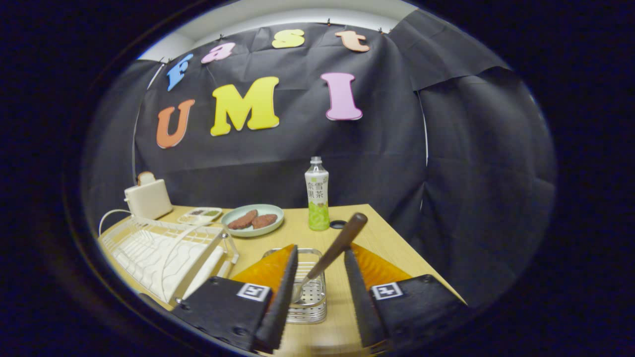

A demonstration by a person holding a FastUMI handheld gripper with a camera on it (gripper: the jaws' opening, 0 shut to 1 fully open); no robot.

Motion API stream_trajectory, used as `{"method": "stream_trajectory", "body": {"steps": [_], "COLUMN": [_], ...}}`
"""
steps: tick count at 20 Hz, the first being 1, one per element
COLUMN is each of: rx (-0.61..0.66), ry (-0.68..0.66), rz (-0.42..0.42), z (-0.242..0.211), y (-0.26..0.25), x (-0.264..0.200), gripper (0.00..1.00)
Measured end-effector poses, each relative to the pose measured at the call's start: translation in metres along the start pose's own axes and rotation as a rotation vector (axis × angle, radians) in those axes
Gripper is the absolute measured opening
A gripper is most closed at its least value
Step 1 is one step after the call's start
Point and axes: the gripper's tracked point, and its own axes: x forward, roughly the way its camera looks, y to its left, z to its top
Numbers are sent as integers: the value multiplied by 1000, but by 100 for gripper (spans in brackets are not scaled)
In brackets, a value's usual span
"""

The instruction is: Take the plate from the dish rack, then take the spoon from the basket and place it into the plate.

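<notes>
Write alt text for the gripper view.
The hand-held gripper is open, its fingers either side of a spoon standing in a metal basket on a wooden table. Beyond sit a plate, a bottle and a dish rack.

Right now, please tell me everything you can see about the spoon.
The spoon stands tilted in the metal basket, its bowl end down inside and its handle leaning up and away. The handle looks like dark brown wood with a rounded tip; the lower shaft looks like shiny metal. It rises in the gap between the open jaws of the gripper, and neither jaw touches it. The basket stands on the wooden table.
</notes>
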Motion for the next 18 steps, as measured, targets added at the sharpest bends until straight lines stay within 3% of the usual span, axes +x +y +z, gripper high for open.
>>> {"method": "stream_trajectory", "body": {"steps": [1, 4, 9, 14, 18], "rx": [-12, 3, -53, -55, -22], "ry": [-1, -7, -30, -84, -128], "rz": [21, 67, -5, -51, -36], "z": [5, 13, 23, 46, 70], "y": [4, 20, 32, 28, 31], "x": [-5, -7, -11, -34, -69], "gripper": [36, 28, 14, 13, 13]}}
